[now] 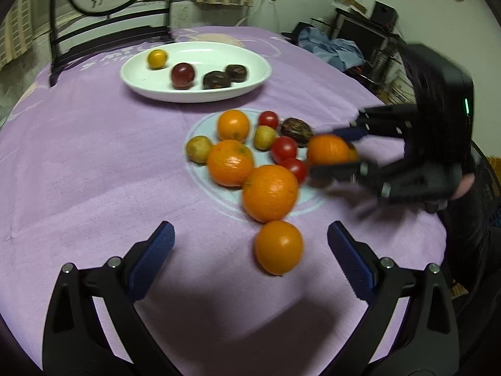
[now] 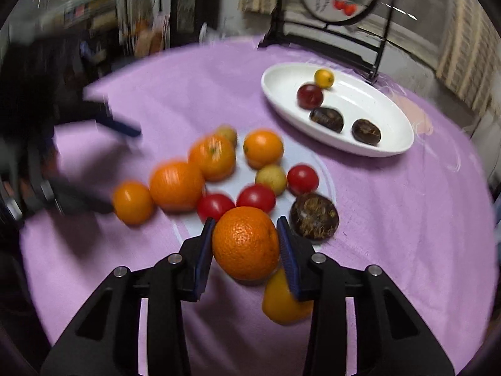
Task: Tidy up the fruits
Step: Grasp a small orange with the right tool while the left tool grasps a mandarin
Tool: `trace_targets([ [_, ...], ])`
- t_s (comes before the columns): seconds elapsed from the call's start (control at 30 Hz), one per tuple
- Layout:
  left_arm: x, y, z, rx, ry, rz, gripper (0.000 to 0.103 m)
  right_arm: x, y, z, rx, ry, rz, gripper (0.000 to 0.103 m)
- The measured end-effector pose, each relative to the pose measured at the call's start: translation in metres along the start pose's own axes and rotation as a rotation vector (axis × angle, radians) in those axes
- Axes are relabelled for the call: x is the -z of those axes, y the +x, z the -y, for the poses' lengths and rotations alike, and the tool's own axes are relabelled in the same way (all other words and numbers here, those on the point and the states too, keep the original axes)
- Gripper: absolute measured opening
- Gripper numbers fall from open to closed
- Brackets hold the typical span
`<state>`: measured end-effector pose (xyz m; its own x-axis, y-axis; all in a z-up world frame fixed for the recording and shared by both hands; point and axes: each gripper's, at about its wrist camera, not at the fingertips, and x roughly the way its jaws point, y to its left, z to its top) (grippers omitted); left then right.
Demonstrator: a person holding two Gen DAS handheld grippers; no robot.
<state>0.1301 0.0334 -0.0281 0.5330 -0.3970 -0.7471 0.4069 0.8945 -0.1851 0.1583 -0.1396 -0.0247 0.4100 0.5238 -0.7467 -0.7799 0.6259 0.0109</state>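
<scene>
You are looking at a round table [image 1: 78, 156] wearing a lilac cloth. A white oval dish [image 1: 195, 92] is sitting toward eleven o'clock. Oranges [image 1: 230, 163], red tomatoes [image 1: 283, 148] and small yellowish fruits [image 1: 198, 148] are lying loose at the centre, with one orange [image 1: 278, 247] resting apart toward six o'clock.

Both the left gripper [image 1: 250, 263] and the right gripper [image 2: 245, 247] are showing matte black linkage arms, silver screws and ribbed blue pads.
</scene>
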Motion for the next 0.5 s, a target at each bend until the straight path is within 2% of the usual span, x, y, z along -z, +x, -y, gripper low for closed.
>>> trace_targets([
  [0.03, 0.001, 0.000, 0.004, 0.009, 0.019, -0.002, 0.098, -0.001, -0.005, 0.004, -0.028, 0.034, 0.026, 0.040],
  [0.13, 0.005, 0.005, 0.015, 0.026, 0.081, -0.025, 0.086, -0.004, -0.019, 0.017, -0.106, 0.130, 0.089, 0.040],
  [0.2, 0.008, 0.009, 0.022, 0.031, 0.107, -0.044, 0.071, -0.004, -0.020, 0.020, -0.104, 0.153, 0.097, 0.040],
  [0.3, 0.010, 0.016, 0.023, 0.026, 0.112, -0.074, 0.059, -0.004, -0.018, 0.022, -0.094, 0.169, 0.085, 0.040],
  [0.5, 0.008, 0.020, 0.016, 0.040, 0.073, -0.077, 0.049, -0.003, -0.018, 0.018, -0.094, 0.163, 0.078, 0.040],
])
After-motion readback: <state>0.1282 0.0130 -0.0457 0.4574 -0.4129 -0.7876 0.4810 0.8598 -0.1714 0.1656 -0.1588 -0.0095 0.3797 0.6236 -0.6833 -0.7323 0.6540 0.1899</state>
